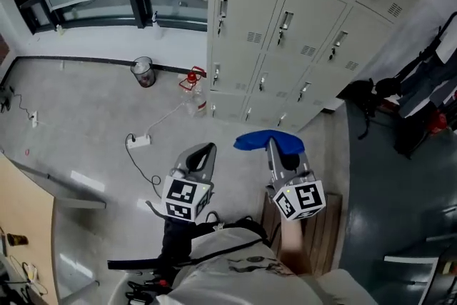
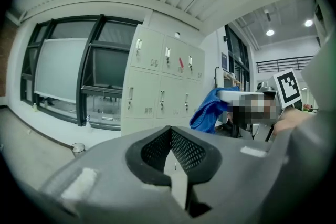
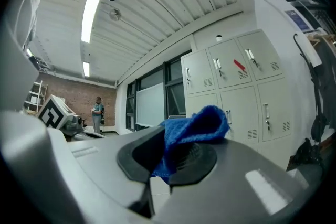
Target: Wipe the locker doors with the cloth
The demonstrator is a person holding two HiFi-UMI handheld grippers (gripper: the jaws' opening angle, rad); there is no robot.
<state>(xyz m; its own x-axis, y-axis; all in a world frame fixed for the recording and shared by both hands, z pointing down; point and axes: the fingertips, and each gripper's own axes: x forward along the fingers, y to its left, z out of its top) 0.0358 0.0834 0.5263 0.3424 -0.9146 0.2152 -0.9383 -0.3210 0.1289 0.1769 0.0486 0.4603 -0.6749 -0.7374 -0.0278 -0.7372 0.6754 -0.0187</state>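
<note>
**Cloth in the right hand-held gripper, locker doors ahead and not yet touched**

In the head view the right hand-held gripper (image 1: 275, 144) sits just right of centre in the lower half of the frame. It is clamped on the blue cloth (image 1: 258, 140), which spreads out to both sides of its tip. The right gripper view shows this plainly: the cloth (image 3: 195, 126) is pinched between the jaws and bunches up above them.

The left hand-held gripper (image 1: 203, 152) is beside it, just left of centre. Its jaws are pressed together with nothing between them, as the left gripper view (image 2: 171, 150) shows.

The lockers (image 1: 300, 25) fill the upper right of the head view. The bank runs on a slant from the frame's centre toward the right edge. Its bottom row of doors is up-frame of the cloth and well apart from it, with bare floor (image 1: 86, 118) between.

Both hand-held grippers point toward the bank, and the right one, which carries the cloth, is the nearer of the two. The coming move looks like a forward reach with that hand to lay the cloth flat on a door. No wiping contact has been made.
</note>
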